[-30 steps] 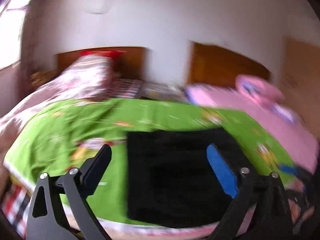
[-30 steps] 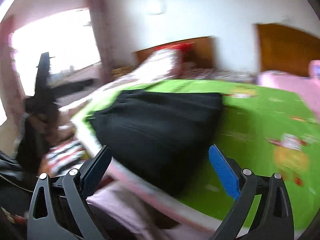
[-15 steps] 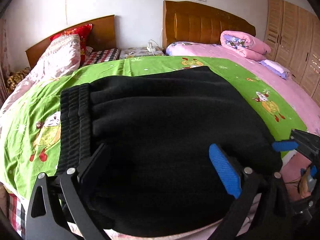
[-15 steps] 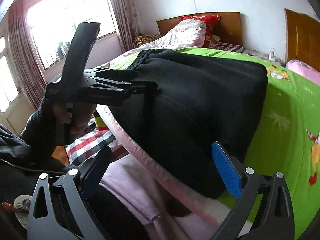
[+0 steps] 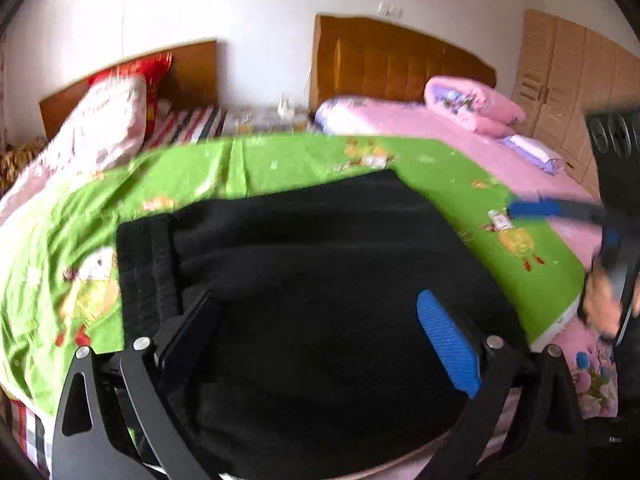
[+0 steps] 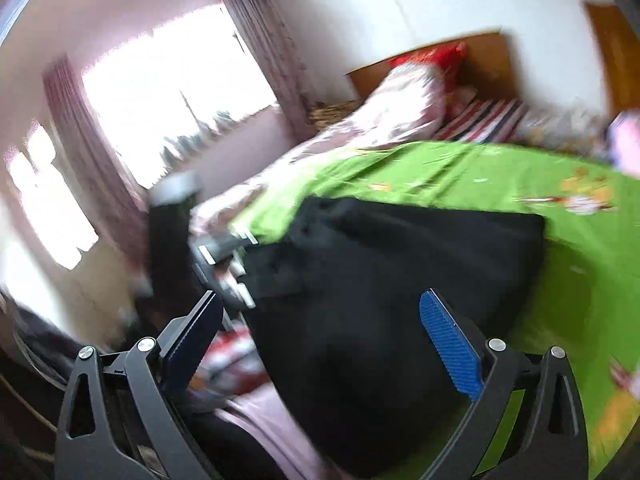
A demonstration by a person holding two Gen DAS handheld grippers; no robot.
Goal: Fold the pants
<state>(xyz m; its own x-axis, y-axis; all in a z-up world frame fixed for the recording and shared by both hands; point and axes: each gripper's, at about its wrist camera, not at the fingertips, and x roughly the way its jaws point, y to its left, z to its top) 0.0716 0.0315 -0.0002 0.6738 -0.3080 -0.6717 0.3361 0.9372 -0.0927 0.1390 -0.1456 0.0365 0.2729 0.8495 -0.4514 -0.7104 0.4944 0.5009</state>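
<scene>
Daylit bedroom, both views motion-blurred, heavy fisheye.
Light comes from the window point(image 6: 168, 92) in the right wrist view, blown out to white with glare washing the curtains point(image 6: 256, 36). Green sheet point(image 5: 280, 168) bright and saturated; black pants point(image 5: 320, 280) show almost no fabric detail, just a dark mass. Blur worst in right view: left gripper point(image 6: 208, 252) smeared, bed edge streaked. Left view softer, wardrobe point(image 5: 568, 72) and headboard point(image 5: 400, 60) bent by the lens, corners vignetted black.

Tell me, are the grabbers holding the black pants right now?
No. The left gripper and the right gripper are both open, with nothing between their fingers. The pants lie folded on the green sheet.
</scene>
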